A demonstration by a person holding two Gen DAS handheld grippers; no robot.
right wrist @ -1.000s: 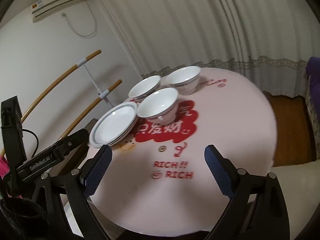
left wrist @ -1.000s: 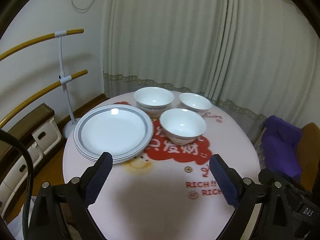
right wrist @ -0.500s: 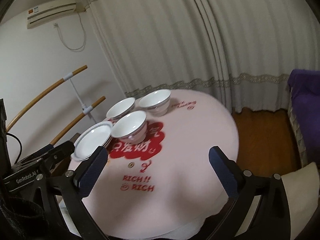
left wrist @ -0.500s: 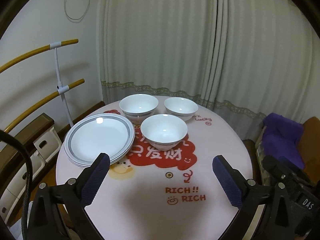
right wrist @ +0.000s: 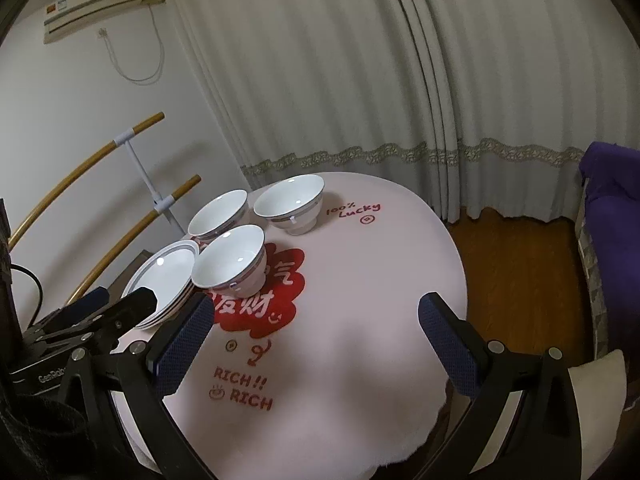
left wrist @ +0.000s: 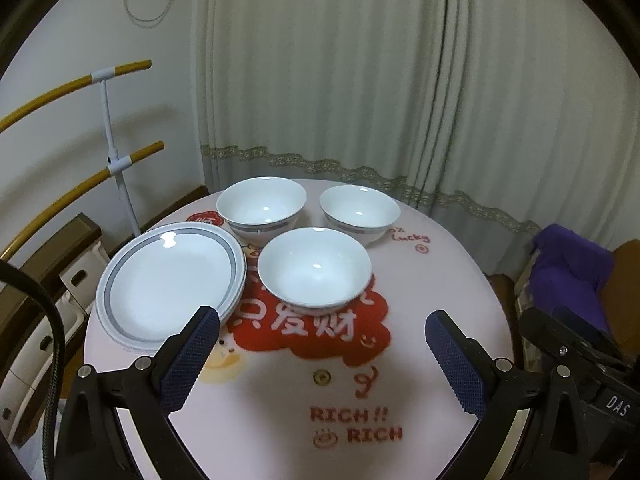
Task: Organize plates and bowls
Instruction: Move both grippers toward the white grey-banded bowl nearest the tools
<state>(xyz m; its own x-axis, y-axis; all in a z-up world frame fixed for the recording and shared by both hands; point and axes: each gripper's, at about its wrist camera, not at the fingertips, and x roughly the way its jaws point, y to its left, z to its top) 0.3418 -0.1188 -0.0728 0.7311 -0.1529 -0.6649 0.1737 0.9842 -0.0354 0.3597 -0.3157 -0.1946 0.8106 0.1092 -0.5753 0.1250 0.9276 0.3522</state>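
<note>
A stack of grey-rimmed white plates point(left wrist: 170, 284) point(right wrist: 166, 276) sits at the left of the round pink table point(left wrist: 440, 300) point(right wrist: 384, 264). Three white bowls stand beside it: a near one point(left wrist: 314, 266) point(right wrist: 230, 260), a far left one point(left wrist: 262, 205) point(right wrist: 218, 216) and a far right one point(left wrist: 360, 212) point(right wrist: 289, 202). My left gripper point(left wrist: 322, 360) is open and empty, above the table in front of the near bowl. My right gripper point(right wrist: 316, 352) is open and empty, over the table's near side, to the right of the left gripper's body point(right wrist: 92, 316).
Curtains hang behind the table. A white stand with curved wooden rails point(left wrist: 114, 148) stands at the left. A purple cloth point(left wrist: 568, 268) lies on furniture at the right. Wooden floor point(right wrist: 520, 264) shows past the table's right edge.
Both grippers pulled back from the table and then came closer again; the dishes look nearer than half a second ago. No dish has moved. Both grippers stay open.
</note>
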